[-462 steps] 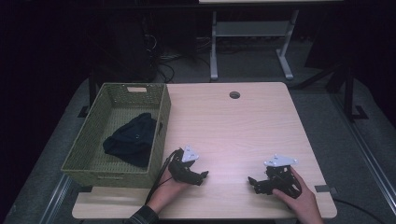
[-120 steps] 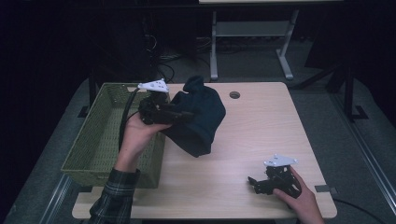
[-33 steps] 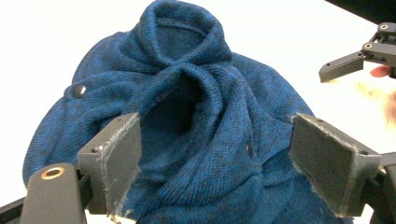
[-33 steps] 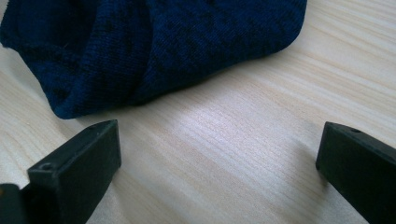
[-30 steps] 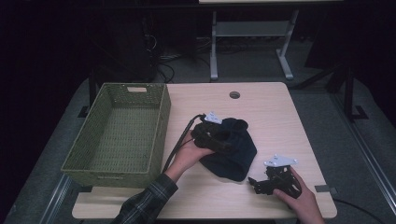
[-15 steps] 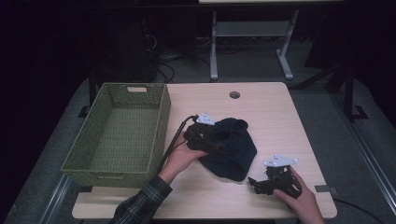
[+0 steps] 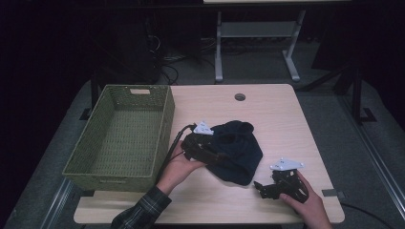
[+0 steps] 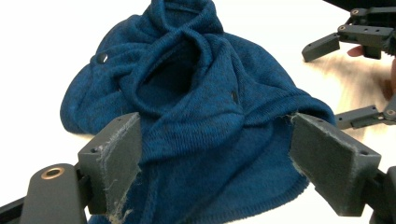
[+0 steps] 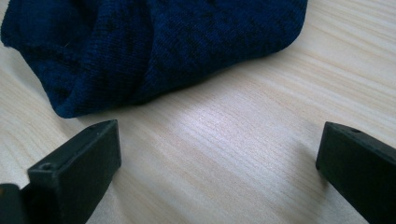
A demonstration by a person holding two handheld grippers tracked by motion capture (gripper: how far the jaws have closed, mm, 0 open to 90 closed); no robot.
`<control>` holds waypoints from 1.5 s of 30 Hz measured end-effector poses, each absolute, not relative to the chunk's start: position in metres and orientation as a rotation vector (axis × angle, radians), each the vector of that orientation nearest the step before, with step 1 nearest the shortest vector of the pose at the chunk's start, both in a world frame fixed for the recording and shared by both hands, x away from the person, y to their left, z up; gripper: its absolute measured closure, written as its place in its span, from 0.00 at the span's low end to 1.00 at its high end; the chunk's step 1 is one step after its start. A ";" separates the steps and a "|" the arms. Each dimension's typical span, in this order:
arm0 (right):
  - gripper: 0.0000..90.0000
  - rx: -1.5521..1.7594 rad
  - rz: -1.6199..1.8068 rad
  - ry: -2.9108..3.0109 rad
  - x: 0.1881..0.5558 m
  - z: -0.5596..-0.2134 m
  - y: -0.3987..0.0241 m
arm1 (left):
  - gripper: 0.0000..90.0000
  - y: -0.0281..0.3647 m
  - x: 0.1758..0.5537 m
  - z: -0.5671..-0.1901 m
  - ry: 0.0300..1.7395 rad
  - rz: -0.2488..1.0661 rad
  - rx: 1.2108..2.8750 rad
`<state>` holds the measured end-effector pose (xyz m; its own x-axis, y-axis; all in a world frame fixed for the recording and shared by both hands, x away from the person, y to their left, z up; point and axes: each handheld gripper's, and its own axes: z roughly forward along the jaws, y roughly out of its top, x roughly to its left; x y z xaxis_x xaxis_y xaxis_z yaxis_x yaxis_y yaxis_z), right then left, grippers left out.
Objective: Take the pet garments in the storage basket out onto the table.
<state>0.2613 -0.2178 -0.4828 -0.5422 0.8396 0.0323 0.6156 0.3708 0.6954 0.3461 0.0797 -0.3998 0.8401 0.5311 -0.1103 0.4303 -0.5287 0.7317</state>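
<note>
A dark blue knitted garment [image 7: 236, 150] lies crumpled on the light wood tabletop [image 7: 267, 114], just right of an empty green woven basket [image 7: 122, 136]. Seen from the high view, the garment's long axis runs diagonally, from its end farther from the person and nearer the basket toward its nearer end, which points at the right gripper [image 7: 262, 187]. The left gripper [image 7: 217, 157] rests at the garment's basket-side edge, held by a hand with a plaid sleeve.

The left gripper view adds what the high view cannot: the knit [image 8: 201, 107] is a clear mid blue, twisted into folds with a hollow at the centre and small dark buttons, and the gripper's jaws stand wide apart with cloth lying between them, not pinched. The right gripper [image 8: 355, 70] shows beyond, spread open.

The right gripper view shows the wood grain closely, the garment's rounded edge [image 9: 154, 46] just ahead, and its own jaws wide open over bare tabletop, holding nothing.
</note>
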 end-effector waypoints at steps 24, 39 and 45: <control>0.00 1.276 0.958 2.309 0.261 -0.483 -0.218 | 0.18 0.110 0.308 -0.423 0.763 0.195 2.184; 0.00 1.276 0.958 2.310 0.261 -0.483 -0.218 | 0.15 0.113 0.286 -0.448 0.762 0.258 2.276; 0.00 1.276 0.957 2.310 0.261 -0.483 -0.218 | 0.15 0.116 0.282 -0.456 0.776 0.271 2.292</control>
<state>0.2612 -0.2179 -0.4827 -0.5427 0.8393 0.0315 0.6155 0.3719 0.6949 0.2817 0.1161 -0.4563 0.7995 0.6003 -0.0222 0.4557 -0.5821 0.6735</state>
